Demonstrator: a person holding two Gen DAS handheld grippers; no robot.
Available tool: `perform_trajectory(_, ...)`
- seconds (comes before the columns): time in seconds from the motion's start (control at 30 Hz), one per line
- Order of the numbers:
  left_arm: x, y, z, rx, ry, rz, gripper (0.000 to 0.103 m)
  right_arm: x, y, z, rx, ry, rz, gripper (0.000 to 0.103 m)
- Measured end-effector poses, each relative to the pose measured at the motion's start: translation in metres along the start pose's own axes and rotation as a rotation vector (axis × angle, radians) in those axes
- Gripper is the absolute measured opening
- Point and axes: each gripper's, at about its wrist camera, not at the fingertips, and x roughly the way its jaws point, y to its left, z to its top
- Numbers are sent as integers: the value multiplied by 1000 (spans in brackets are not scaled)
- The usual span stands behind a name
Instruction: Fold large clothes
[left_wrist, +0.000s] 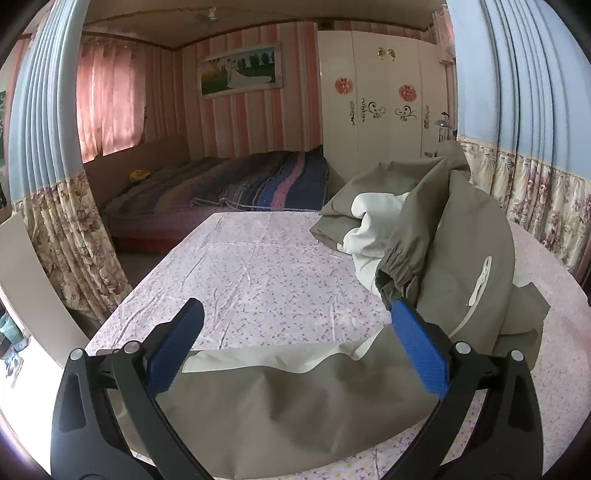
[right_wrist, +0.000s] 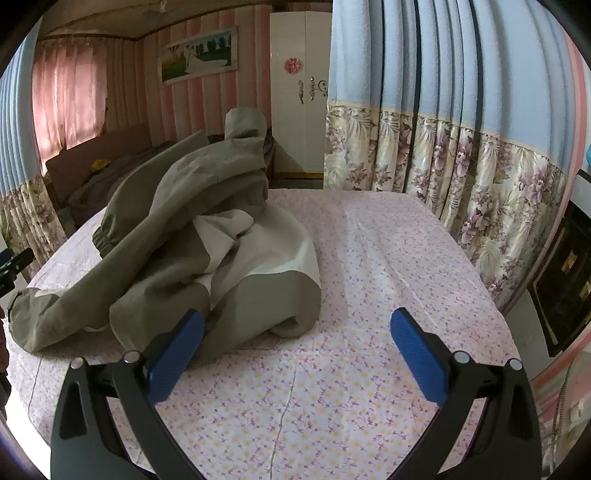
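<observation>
My left gripper (left_wrist: 295, 325) is showing two black arms, each flaring wide toward the camera with a long slot cut through it. Two round silver screws are sitting on each arm near the finger joint. The fingers (left_wrist: 419, 345) are wearing blue pads with a fine dotted texture and rounded tips. My right gripper (right_wrist: 295, 326) is looking the same: black slotted arms, paired silver screws, and blue textured pads (right_wrist: 175, 354).

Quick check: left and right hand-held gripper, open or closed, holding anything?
Left hand-held gripper: open, holding nothing; olive jacket lies under it.
Right hand-held gripper: open, holding nothing, over the floral sheet.
</observation>
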Motion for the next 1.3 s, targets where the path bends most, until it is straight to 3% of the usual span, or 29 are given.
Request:
perform_trajectory(0.27, 5, 1, 2, -15, 21, 43, 100, -2, -4, 0, 11, -16, -5, 101)
perform_trajectory(0.57, 5, 3, 1, -18, 33, -28, 100, -2, -4, -1, 14, -26, 3, 101)
perform_trajectory(0.83, 2, 5, 3, -34, 16, -30, 100, -2, -6, -2, 16, -22, -2, 101)
perform_trajectory(1.03, 5, 12, 1, -64, 24, -70, 100, -1, -7, -5, 17, -25, -1, 101)
perform_trajectory(1.2, -7, 11, 0, -35, -77, -18, 100, -1, -8, -7, 20, -23, 2, 101)
perform_trajectory(1.3, -7, 12, 4, -49, -80, -33, 100, -1, -8, -7, 21, -22, 1, 101)
